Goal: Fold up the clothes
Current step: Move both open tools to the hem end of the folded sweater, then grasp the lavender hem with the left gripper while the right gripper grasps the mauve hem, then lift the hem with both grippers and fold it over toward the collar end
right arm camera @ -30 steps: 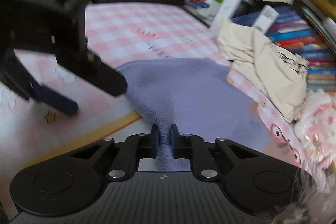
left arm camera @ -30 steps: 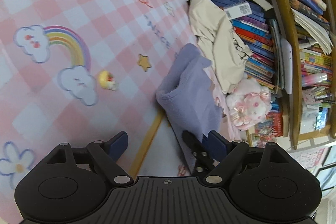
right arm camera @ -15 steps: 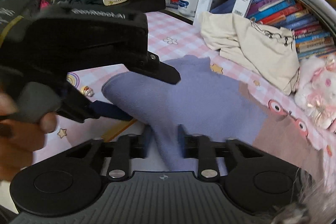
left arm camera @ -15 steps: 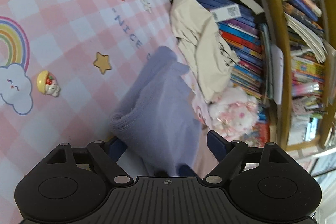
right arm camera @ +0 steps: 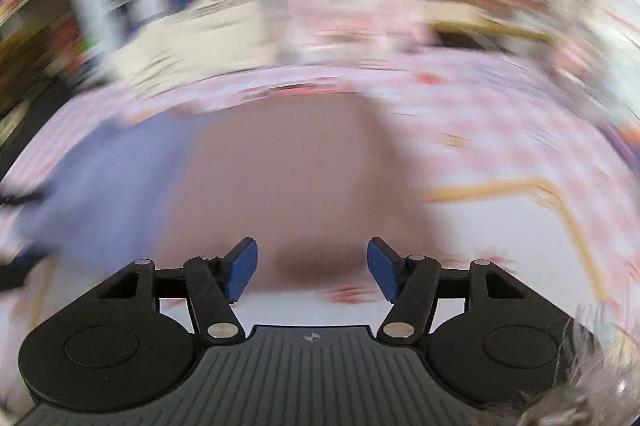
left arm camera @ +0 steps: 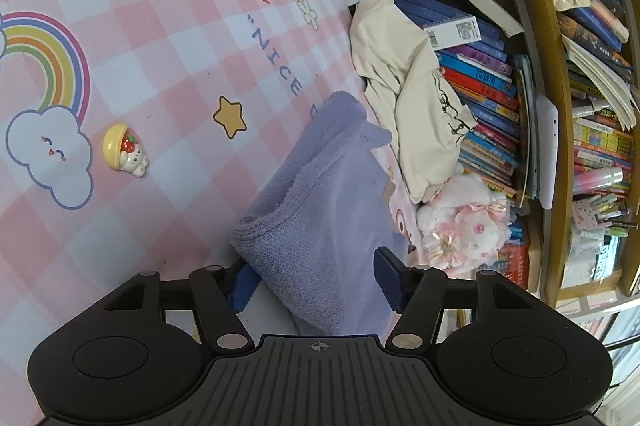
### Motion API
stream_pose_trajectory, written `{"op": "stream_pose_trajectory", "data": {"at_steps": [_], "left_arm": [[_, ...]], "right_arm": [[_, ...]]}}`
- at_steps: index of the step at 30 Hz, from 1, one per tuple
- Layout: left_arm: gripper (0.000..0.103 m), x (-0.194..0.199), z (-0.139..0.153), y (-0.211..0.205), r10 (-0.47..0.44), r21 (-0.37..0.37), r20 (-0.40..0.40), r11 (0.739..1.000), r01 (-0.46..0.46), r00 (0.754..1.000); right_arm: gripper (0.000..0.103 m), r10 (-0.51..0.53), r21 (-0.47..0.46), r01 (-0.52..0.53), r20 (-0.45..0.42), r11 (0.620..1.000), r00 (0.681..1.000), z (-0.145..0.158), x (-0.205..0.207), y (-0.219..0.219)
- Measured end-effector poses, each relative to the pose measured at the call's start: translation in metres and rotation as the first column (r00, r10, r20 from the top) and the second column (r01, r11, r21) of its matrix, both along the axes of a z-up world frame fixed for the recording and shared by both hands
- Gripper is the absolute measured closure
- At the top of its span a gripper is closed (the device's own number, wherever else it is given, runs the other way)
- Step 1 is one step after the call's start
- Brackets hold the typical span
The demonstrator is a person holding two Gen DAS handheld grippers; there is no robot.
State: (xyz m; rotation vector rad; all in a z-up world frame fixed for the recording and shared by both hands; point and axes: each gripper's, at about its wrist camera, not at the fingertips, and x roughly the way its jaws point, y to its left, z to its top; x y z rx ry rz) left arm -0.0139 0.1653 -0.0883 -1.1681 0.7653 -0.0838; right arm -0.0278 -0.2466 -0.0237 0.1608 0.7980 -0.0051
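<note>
Left wrist view: the left tool [left arm camera: 316, 278] has its fingers spread wide apart, and the purple cloth [left arm camera: 332, 210] sits right between them at the bottom centre of the frame. The cloth is doubled over, a rounded fold edge at lower centre, and its long axis runs from the tool up toward the centre-right, ending near the cream garment [left arm camera: 404, 98] slumped against the books [left arm camera: 480, 82]. It lies on the pink checked mat [left arm camera: 160, 26], which covers the left half of the frame. Nothing is clamped; the fingers only flank the cloth's near end.

Right wrist view: heavy blur all over. The right tool [right arm camera: 312, 270] is also spread apart with nothing between its fingers. The cloth [right arm camera: 108, 178] shows as a purple smear at left of the frame, off to the side of this tool.

So, judging by position, the left tool is the nearer one, already in line with the cloth's length.
</note>
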Motion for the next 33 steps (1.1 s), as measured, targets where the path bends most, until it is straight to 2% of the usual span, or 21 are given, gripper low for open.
{"op": "stream_pose_trajectory", "data": {"at_steps": [2, 5, 7, 8, 10, 12, 14, 16, 20, 23, 24, 27, 30, 33], "left_arm": [[0.043, 0.001, 0.0, 0.001, -0.003, -0.003, -0.003, 1.0, 0.003, 1.0], [0.047, 0.001, 0.002, 0.0, -0.012, 0.016, -0.004, 1.0, 0.012, 1.0], [0.06, 0.002, 0.001, 0.0, -0.013, 0.024, -0.018, 1.0, 0.014, 1.0], [0.065, 0.002, -0.002, 0.001, -0.012, 0.012, -0.027, 1.0, 0.012, 1.0], [0.083, 0.001, -0.006, 0.002, -0.019, 0.011, -0.043, 1.0, 0.02, 0.999], [0.093, 0.0, -0.008, 0.002, -0.034, 0.03, -0.047, 0.999, 0.035, 0.998], [0.095, -0.005, -0.003, 0.003, -0.045, 0.07, -0.032, 0.996, 0.047, 0.998], [0.095, -0.011, 0.005, 0.008, -0.054, 0.116, -0.018, 0.992, 0.056, 0.998], [0.095, -0.023, 0.004, 0.018, -0.043, 0.12, -0.013, 0.992, 0.044, 0.999], [0.094, -0.031, 0.004, 0.026, -0.034, 0.122, -0.01, 0.992, 0.035, 0.999], [0.094, -0.031, 0.003, 0.027, -0.027, 0.114, -0.008, 0.993, 0.028, 1.0], [0.079, -0.03, -0.002, 0.026, -0.01, 0.089, -0.016, 0.996, 0.012, 1.0], [0.078, -0.03, -0.007, 0.025, 0.015, 0.06, -0.014, 0.998, -0.014, 1.0], [0.081, -0.031, -0.01, 0.026, 0.026, 0.043, -0.01, 0.999, -0.026, 1.0]], "right_arm": [[0.044, -0.08, 0.041, 0.08, -0.008, 0.996, 0.997, -0.001, 0.009, -0.03], [0.045, -0.082, 0.108, 0.087, -0.05, 0.99, 0.995, -0.006, 0.026, -0.054], [0.056, -0.05, 0.141, 0.061, -0.083, 0.988, 0.995, -0.014, 0.035, -0.055], [0.065, -0.05, 0.148, 0.062, -0.089, 0.987, 0.995, -0.016, 0.036, -0.052], [0.068, -0.049, 0.161, 0.064, -0.099, 0.985, 0.994, -0.022, 0.04, -0.046], [0.075, -0.049, 0.176, 0.067, -0.101, 0.982, 0.994, -0.023, 0.039, -0.043], [0.08, -0.036, 0.179, 0.054, -0.104, 0.982, 0.994, -0.022, 0.038, -0.039], [0.081, -0.015, 0.188, 0.036, -0.112, 0.981, 0.994, -0.021, 0.034, -0.034], [0.08, 0.018, 0.21, 0.004, -0.102, 0.978, 0.995, -0.023, 0.014, -0.021], [0.079, 0.024, 0.188, -0.009, -0.078, 0.982, 0.997, -0.024, 0.005, -0.014], [0.078, 0.026, 0.182, -0.012, -0.075, 0.983, 0.997, -0.024, 0.004, -0.014], [0.074, 0.024, 0.172, -0.011, -0.077, 0.985, 0.997, -0.025, 0.006, -0.014], [0.072, 0.014, 0.165, -0.002, -0.071, 0.986, 0.997, -0.026, 0.004, -0.014], [0.066, 0.008, 0.143, 0.001, -0.065, 0.99, 0.998, -0.025, -0.001, -0.013]]}}
